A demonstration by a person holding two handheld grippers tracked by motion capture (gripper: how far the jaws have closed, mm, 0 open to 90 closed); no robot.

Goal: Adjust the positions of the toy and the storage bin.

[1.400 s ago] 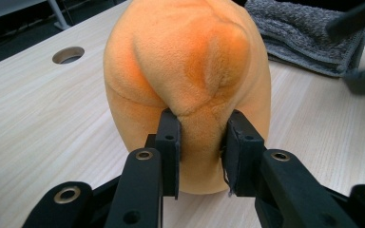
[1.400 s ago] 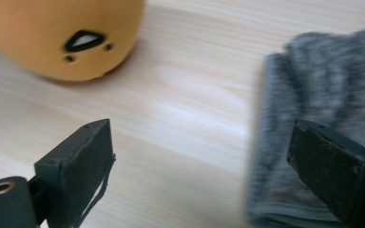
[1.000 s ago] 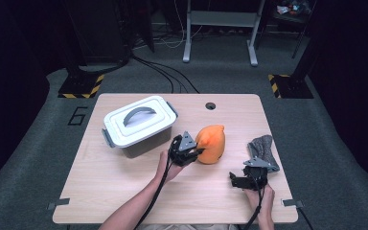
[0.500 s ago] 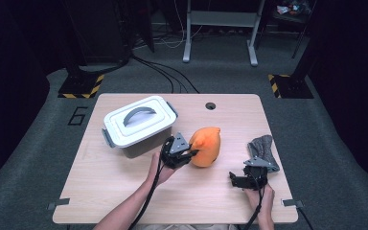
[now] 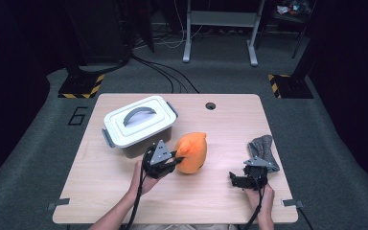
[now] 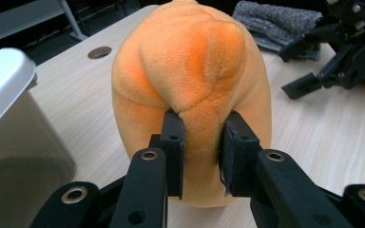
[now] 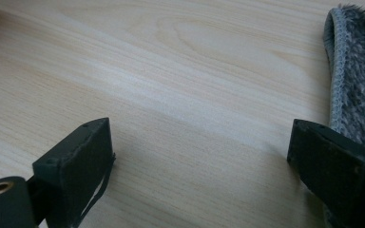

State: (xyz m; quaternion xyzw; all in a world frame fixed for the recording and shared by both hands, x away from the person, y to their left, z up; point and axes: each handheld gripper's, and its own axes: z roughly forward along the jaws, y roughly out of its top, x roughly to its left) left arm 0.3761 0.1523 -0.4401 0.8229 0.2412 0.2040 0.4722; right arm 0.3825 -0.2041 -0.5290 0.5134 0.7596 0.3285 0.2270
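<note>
My left tongs [image 6: 199, 152] had closed on the orange plush toy [image 5: 192, 152], which half a second before they were only reaching; a second before that they hung a little farther back from it. In the left gripper view both black pads pinched a fold of the fabric low on the toy's near side, and the plush bulged out above and between them. The toy sat on the wooden surface [image 5: 124, 191] near the middle, just to the right of the white lidded bin [image 5: 139, 125], close to it but, as far as I could tell from above, not touching.

My right tongs [image 7: 199, 156] had not moved over that second. They rested low over the surface with their jaws spread wide and nothing between them, the grey cloth [image 7: 356, 85] lying against the outer edge of one jaw. From the high view that cloth [image 5: 263, 151] lay just beyond my right hand [image 5: 261, 201], well apart from the toy.

I judged the grip on the toy as made, though thin: only a pinch of loose plush, which might slip or stretch once lifted. The bin's lid was on, so putting the toy inside would need it off first
</note>
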